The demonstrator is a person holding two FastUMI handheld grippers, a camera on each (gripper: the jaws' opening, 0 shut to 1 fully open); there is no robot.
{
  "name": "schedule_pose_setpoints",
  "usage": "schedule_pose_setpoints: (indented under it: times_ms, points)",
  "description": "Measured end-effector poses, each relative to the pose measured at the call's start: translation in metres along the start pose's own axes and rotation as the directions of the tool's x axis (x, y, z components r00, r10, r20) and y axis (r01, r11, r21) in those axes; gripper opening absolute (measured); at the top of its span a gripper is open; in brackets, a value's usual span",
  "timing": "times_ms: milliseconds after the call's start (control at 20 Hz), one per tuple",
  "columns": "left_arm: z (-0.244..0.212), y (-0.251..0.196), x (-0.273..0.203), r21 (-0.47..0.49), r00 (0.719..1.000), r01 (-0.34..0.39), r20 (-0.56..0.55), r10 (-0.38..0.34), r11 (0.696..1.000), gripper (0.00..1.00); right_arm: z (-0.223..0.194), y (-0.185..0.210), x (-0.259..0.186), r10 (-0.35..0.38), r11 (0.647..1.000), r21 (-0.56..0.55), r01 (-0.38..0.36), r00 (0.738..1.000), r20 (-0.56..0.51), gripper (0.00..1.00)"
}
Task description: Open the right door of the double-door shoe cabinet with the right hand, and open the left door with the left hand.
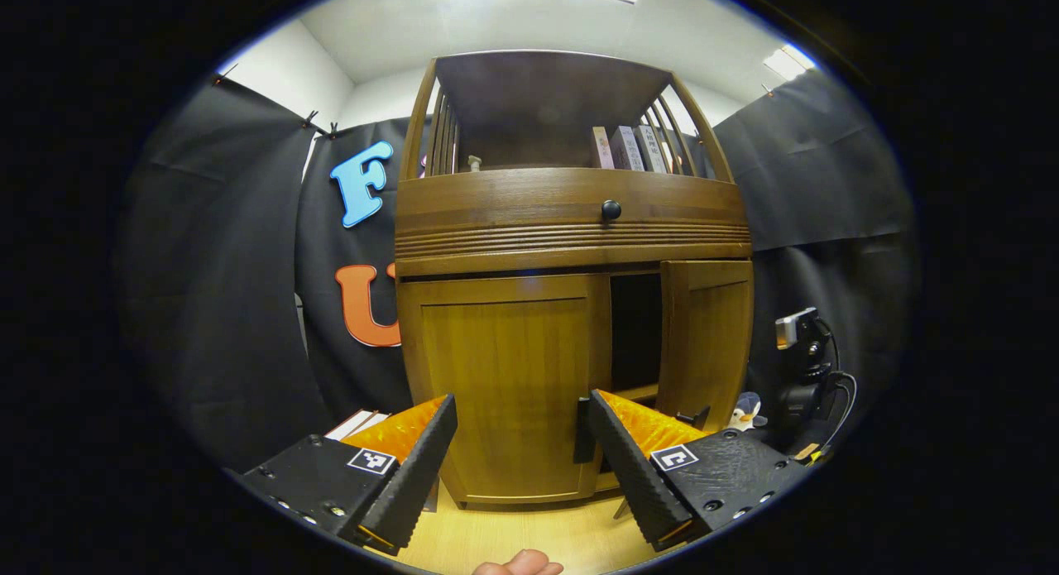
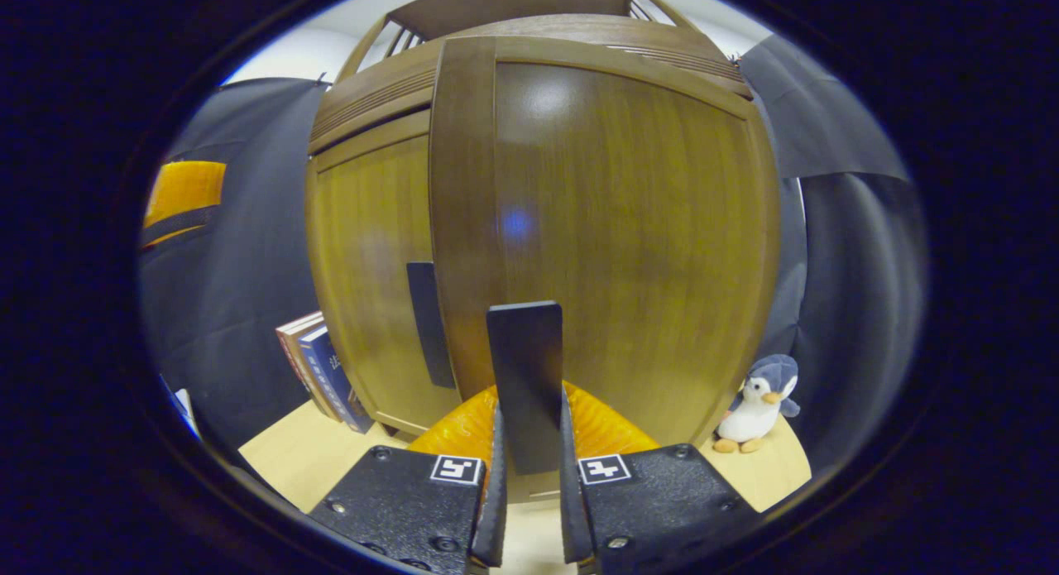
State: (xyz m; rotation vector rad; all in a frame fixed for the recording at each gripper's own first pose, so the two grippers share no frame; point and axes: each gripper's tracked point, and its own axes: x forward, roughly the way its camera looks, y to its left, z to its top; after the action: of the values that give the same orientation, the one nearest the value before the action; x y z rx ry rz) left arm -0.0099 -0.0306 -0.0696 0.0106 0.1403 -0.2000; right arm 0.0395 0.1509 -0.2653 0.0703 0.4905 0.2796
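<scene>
Left gripper view looks up at the wooden shoe cabinet (image 1: 571, 310), which stands on a pale wood floor (image 1: 529, 534) against the black booth wall. The left hand-held gripper (image 1: 517, 434) hangs in front of the cabinet with its fingers spread wide and nothing between them. Its two fingers frame the lower part of the left door (image 1: 505, 385), which sits shut, flush with the cabinet front. The dark handle (image 1: 583, 430) of that door lies just beside the gripper's finger on the side toward the cabinet's middle; whether they touch I cannot tell. The right door (image 1: 706, 343) stands swung out from the cabinet, and a dark gap of the interior shows between the two doors. Above the doors runs a curved drawer front with a round black knob (image 1: 610, 210), and on the cabinet's open top shelf stand a few books (image 1: 627, 148). A small camera on a stand (image 1: 801, 368) sits to the right of the cabinet.

Right gripper view sits close against the right door (image 2: 612, 227). The right hand-held gripper (image 2: 529, 467) is narrowed onto that door's dark flat handle (image 2: 524, 376), a finger pressed against each side. Left of it, the left door (image 2: 368, 285) and its handle (image 2: 430, 323) show farther back. A toy penguin (image 2: 754, 403) stands on the floor at the cabinet's right foot, and books (image 2: 323, 376) lean at its left foot.
</scene>
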Motion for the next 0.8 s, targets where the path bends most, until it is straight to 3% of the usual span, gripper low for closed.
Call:
schedule_pose_setpoints:
  times_ms: [250,300,350,800]
  points:
    - [0.002,-0.013,0.007,-0.006,1.000,0.006,0.005,-0.006,1.000,0.96,-0.007,-0.011,-0.029,0.010,1.000,-0.007,-0.010,1.000,-0.002,0.30]
    - [0.001,-0.016,0.008,-0.006,1.000,0.008,0.000,-0.008,1.000,1.00,-0.009,-0.014,-0.034,0.012,1.000,-0.008,-0.012,1.000,-0.002,0.30]
    - [0.001,-0.020,0.010,-0.008,1.000,0.012,-0.005,-0.012,1.000,0.96,-0.010,-0.016,-0.038,0.016,1.000,-0.009,-0.016,1.000,-0.001,0.30]
    - [0.004,-0.050,0.020,-0.006,0.999,0.049,0.003,-0.049,0.999,0.96,-0.021,-0.048,-0.082,-0.014,1.000,-0.008,0.014,1.000,0.011,0.29]
